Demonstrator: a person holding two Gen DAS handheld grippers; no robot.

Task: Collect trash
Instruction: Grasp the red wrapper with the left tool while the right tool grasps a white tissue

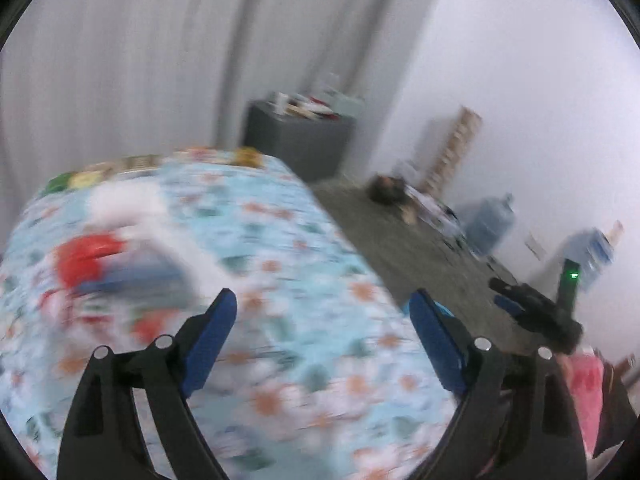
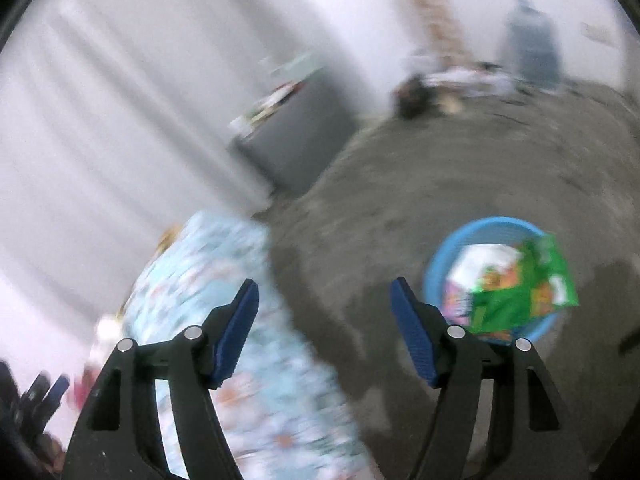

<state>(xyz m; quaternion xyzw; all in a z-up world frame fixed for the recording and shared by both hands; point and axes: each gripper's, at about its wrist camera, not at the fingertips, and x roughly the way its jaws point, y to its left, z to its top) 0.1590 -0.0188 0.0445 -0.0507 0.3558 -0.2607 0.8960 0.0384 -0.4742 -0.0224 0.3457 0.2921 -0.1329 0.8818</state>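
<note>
Both views motion-blurred. Left gripper jaws spread, nothing between them, above the floral tablecloth. Right gripper also spread and empty, over the grey floor. Remaining trash: red-and-blue wrapper with a white scrap on the cloth, just beyond the left fingers. Blue basket on the floor already holds a green snack bag. Suggest: slow down, square the left jaws across the wrapper's edge, pinch, then carry to the basket. Print too blurred to read. Far: grey cabinet, water jugs.
</note>
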